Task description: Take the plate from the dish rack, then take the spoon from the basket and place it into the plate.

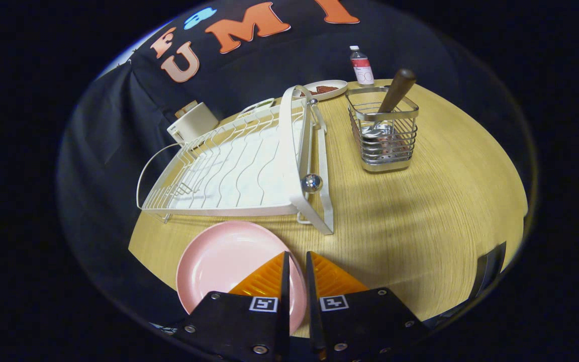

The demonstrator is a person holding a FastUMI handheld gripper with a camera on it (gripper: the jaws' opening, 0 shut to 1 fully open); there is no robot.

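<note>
Gripper view, tongs (295,261) pinching pink plate (224,261) rim, spoon (392,98) handle tilted upright in basket (385,146)

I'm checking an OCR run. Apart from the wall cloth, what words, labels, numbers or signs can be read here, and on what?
Bottle label: print too small and blurred to read.
Gripper, shut on the plate rim: two square coded markers, no words.
Rack, basket, spoon: no text seen.
</note>
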